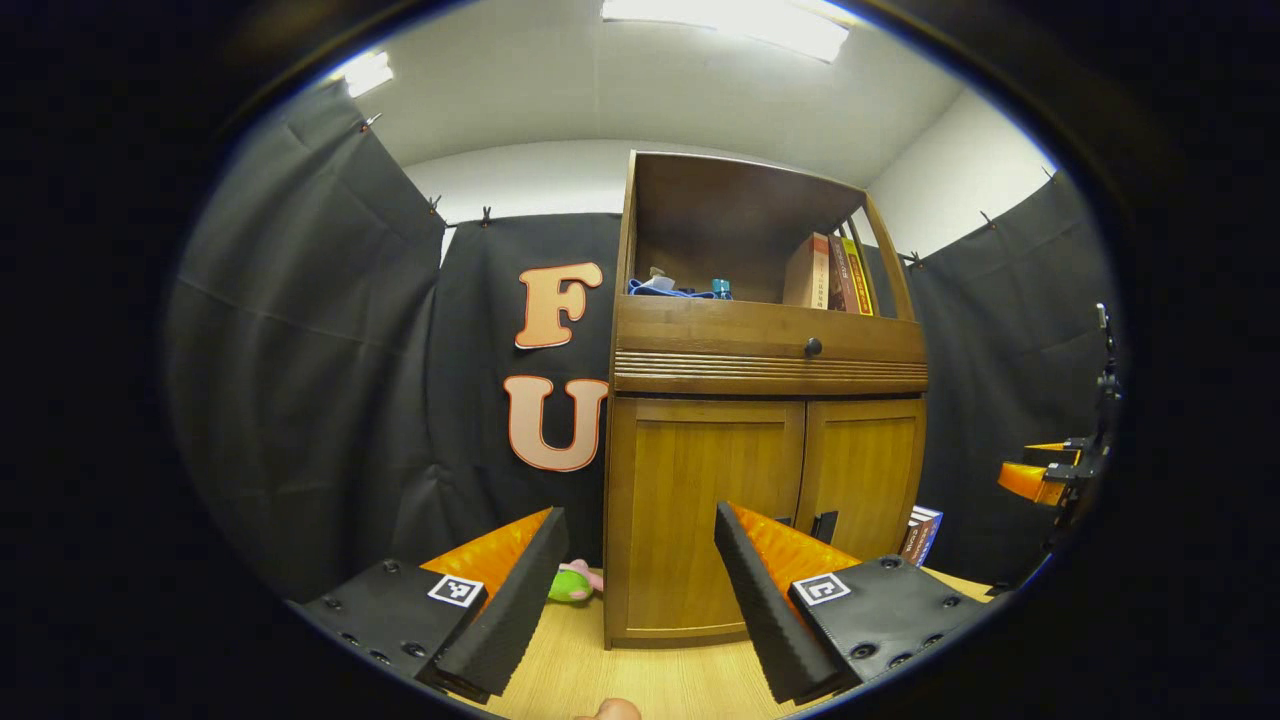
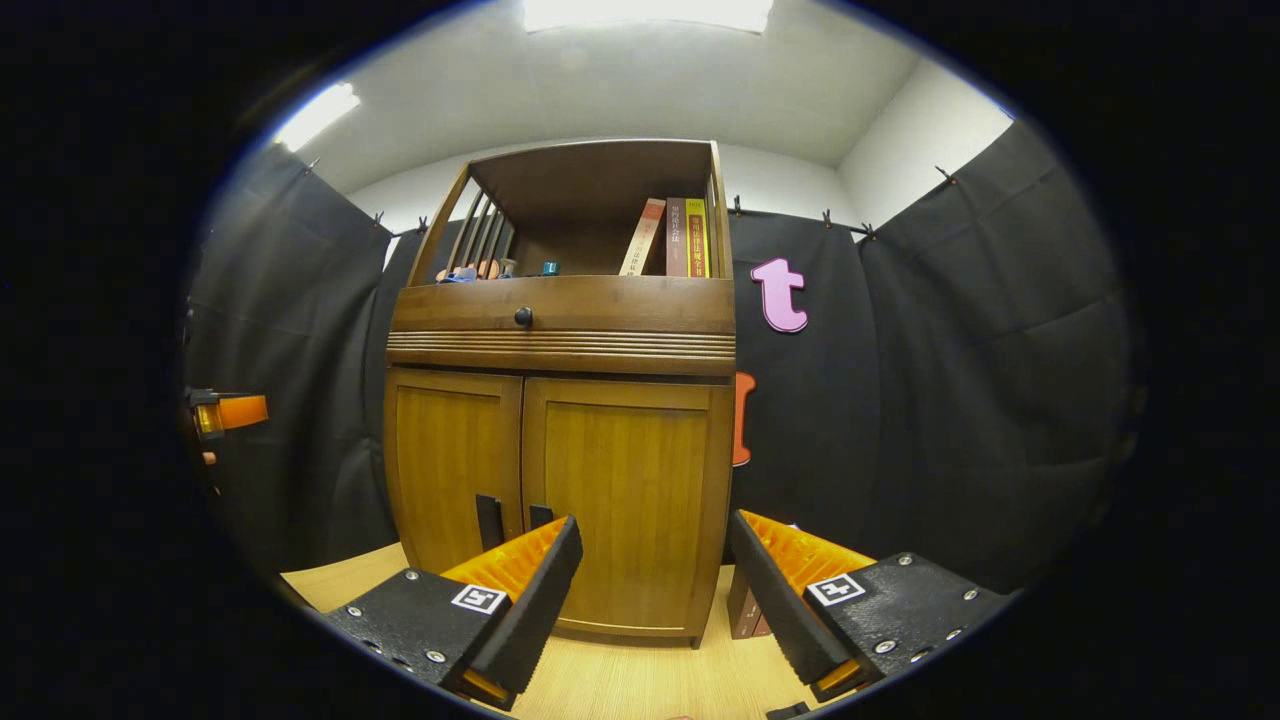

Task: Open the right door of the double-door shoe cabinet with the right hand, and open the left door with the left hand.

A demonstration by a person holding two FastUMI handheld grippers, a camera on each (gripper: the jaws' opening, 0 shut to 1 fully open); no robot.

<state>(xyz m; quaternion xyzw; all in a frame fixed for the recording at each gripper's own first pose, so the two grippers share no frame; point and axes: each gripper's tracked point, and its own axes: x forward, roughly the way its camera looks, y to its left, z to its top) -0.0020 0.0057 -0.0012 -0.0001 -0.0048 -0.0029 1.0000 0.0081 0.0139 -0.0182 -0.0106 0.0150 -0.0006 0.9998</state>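
Note:
A brown wooden shoe cabinet stands ahead on a light wood floor, both lower doors closed. In the left gripper view its left door [image 1: 705, 500] faces me and the right door [image 1: 865, 475] lies beyond, a dark handle [image 1: 825, 525] at the seam. My left gripper [image 1: 640, 540] is open, short of the left door, holding nothing. In the right gripper view the right door [image 2: 625, 490] and left door [image 2: 450, 470] show two dark handles [image 2: 490, 522] by the seam. My right gripper [image 2: 655, 545] is open in front of the right door, apart from it.
Above the doors sit a drawer with a black knob [image 1: 812, 347] and an open shelf with books [image 1: 830, 272] and small items. A green and pink toy [image 1: 572, 582] lies left of the cabinet; books [image 1: 920, 533] lean at its right. Black cloth walls surround.

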